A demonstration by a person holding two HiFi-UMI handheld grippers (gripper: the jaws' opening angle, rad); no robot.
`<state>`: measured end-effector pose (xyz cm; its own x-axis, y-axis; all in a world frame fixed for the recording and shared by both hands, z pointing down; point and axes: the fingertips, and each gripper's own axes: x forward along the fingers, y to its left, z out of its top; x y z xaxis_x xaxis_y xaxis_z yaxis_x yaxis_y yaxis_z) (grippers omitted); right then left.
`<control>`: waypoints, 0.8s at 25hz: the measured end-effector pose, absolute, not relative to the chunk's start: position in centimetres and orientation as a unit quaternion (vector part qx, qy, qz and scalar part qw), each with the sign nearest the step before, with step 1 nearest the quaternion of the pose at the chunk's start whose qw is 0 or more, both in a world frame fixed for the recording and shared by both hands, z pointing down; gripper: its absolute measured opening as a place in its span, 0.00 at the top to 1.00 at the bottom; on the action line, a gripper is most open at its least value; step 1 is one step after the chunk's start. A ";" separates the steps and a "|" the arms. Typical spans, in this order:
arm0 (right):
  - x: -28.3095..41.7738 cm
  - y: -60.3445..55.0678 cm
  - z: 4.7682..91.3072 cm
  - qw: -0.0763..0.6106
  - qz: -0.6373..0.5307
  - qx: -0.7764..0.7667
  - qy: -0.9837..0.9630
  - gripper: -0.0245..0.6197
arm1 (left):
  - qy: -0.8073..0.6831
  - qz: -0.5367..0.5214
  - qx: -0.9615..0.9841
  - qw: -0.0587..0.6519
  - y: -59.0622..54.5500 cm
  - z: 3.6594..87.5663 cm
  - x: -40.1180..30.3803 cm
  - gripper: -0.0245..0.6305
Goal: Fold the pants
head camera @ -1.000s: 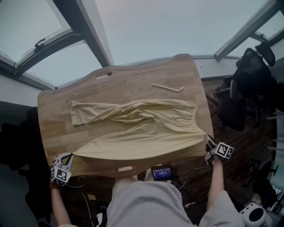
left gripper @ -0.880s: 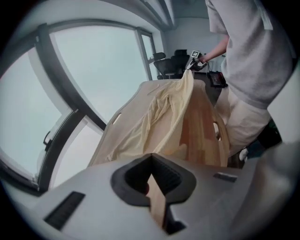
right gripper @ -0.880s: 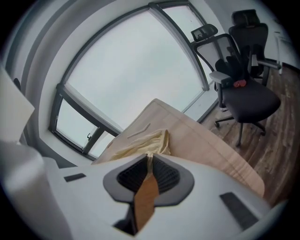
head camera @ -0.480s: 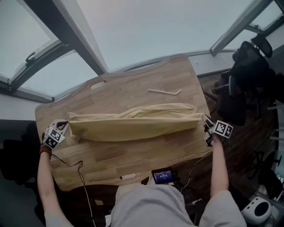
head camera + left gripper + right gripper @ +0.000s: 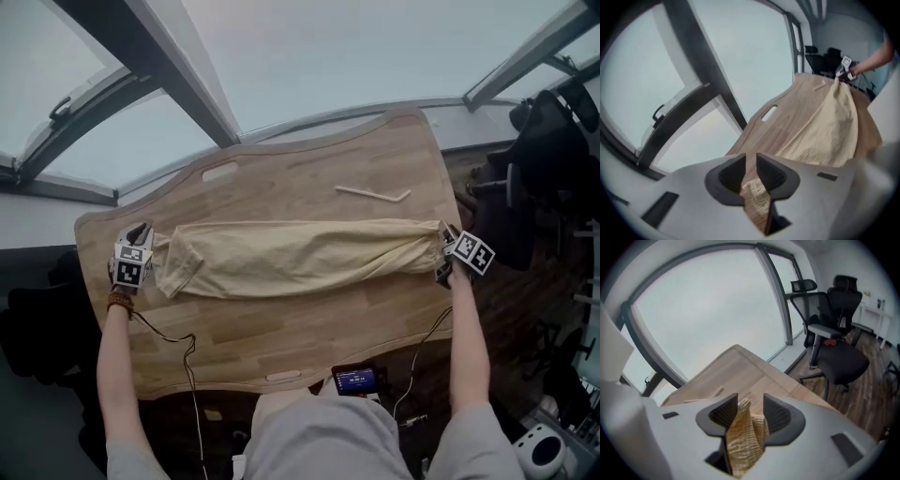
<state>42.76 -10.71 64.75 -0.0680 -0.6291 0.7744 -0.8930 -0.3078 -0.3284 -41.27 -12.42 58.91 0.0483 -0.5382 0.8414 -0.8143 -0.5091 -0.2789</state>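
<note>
Nearest to the person, a small device with a lit screen lies at the near edge of the wooden table, well apart from the cloth, so it does not disturb the work. Both arms reach out, one to each end of the pants. The pants lie across the middle of the table as one long narrow band, already folded lengthwise, with the leg ends at the left and the waist at the right.

The left gripper is at the leg end. Its jaws have just been opening and stand only a little apart, with a corner of the cloth between them that is no longer pinched. The right gripper is at the waist end. Its jaws have just been opening further, and a bunch of cloth stands loose between them.

I judge that one end was held in each gripper to keep the band stretched and flat. As the cloth now rests on the wood, both grips are being let go, and a fold across comes next.

Beyond the pants a pale bent stick lies apart from them, then the table's handle slot, and last the large windows
</note>
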 end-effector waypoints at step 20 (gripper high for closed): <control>25.9 -3.0 64.8 0.250 0.366 0.593 -0.672 0.77 | -0.408 0.383 0.781 0.275 -1.6 67.4 -34.0 0.93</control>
<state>25.94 -2.97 64.77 -0.1723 -0.6137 0.7705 -0.9802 0.0297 -0.1955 -33.99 -1.61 67.44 0.3732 -0.4274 0.8234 -0.8493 -0.5146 0.1178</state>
